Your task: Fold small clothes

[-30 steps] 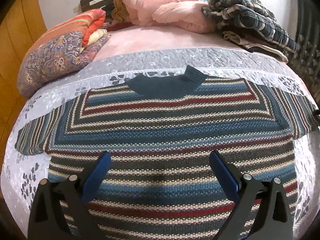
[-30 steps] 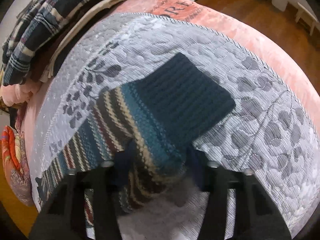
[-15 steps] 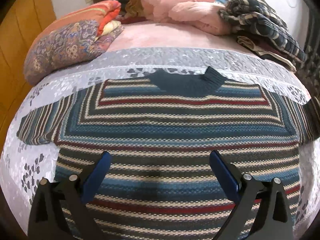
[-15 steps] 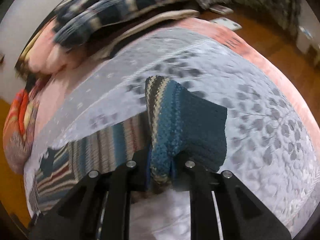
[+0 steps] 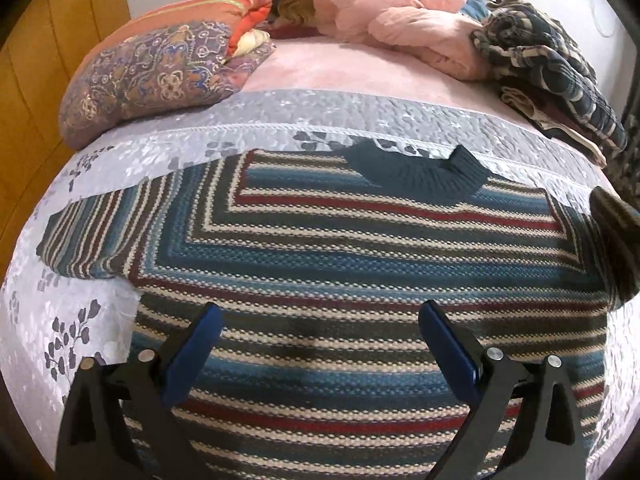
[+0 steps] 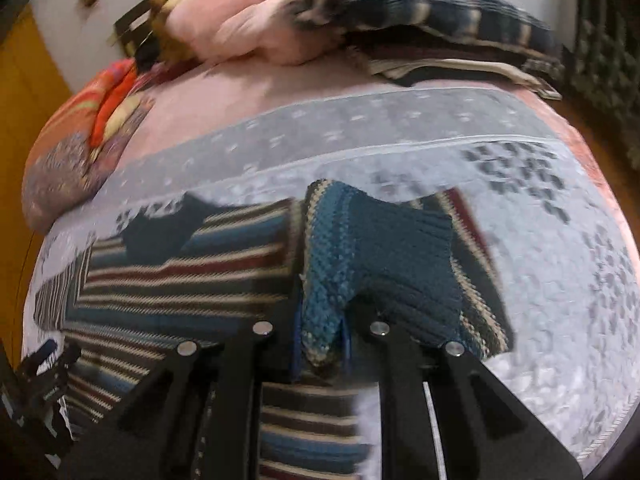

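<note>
1 striped sweater (image 5: 360, 256) on bed; L tool (image 5: 320, 344) wide open, R tool (image 6: 322, 344) pinching sleeve (image 6: 360, 264).

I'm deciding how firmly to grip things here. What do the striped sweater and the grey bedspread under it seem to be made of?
The striped sweater looks like a chunky knit, wool or acrylic: visible stitch rows and a ribbed dark teal collar, matte finish. The grey bedspread looks like quilted woven fabric with a slight sheen, stitched texture and printed leaf shapes. Exact fibres cannot be told.

right gripper (image 6: 322, 354) — clamped on sweater sleeve (image 6: 360, 252) | sleeve lifted over striped sweater body — bedspread (image 6: 540, 280) beneath
</note>
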Demonstrator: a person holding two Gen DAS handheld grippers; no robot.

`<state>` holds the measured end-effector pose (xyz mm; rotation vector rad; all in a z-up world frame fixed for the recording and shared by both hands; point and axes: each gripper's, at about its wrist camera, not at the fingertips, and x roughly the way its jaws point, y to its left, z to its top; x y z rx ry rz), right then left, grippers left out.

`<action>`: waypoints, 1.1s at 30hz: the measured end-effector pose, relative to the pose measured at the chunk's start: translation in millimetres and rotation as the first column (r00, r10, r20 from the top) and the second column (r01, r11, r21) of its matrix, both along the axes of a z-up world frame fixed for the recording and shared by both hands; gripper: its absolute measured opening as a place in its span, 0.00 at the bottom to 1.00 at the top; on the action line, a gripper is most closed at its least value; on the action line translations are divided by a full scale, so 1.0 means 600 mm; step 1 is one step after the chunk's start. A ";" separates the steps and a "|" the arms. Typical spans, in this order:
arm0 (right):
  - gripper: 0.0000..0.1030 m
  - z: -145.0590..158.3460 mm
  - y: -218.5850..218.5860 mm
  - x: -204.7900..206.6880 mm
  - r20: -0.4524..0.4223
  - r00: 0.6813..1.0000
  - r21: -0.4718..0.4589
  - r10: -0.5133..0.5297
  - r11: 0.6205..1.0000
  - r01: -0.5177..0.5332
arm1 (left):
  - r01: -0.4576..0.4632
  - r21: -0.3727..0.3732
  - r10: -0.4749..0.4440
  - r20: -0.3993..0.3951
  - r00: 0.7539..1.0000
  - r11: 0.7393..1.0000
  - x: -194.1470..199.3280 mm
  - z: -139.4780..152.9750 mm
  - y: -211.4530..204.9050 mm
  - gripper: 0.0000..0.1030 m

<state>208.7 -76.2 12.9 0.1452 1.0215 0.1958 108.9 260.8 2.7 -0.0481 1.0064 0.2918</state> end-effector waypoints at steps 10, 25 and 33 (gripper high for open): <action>0.13 -0.063 0.140 -0.006 -0.045 0.986 0.025 0.159 0.987 -0.158 | -0.012 -0.022 0.012 -0.002 1.000 1.000 0.005 -0.002 0.023 0.96; 0.35 -0.083 0.099 -0.060 -0.104 0.953 0.140 0.285 0.953 -0.270 | 0.102 -0.155 -0.106 -0.015 0.994 0.983 0.045 0.006 -0.052 0.95; 0.37 -0.054 -0.066 -0.103 -0.075 0.993 0.122 0.095 0.989 -0.086 | 0.222 -0.341 -0.265 -0.086 0.960 0.913 0.120 -0.053 -0.209 0.88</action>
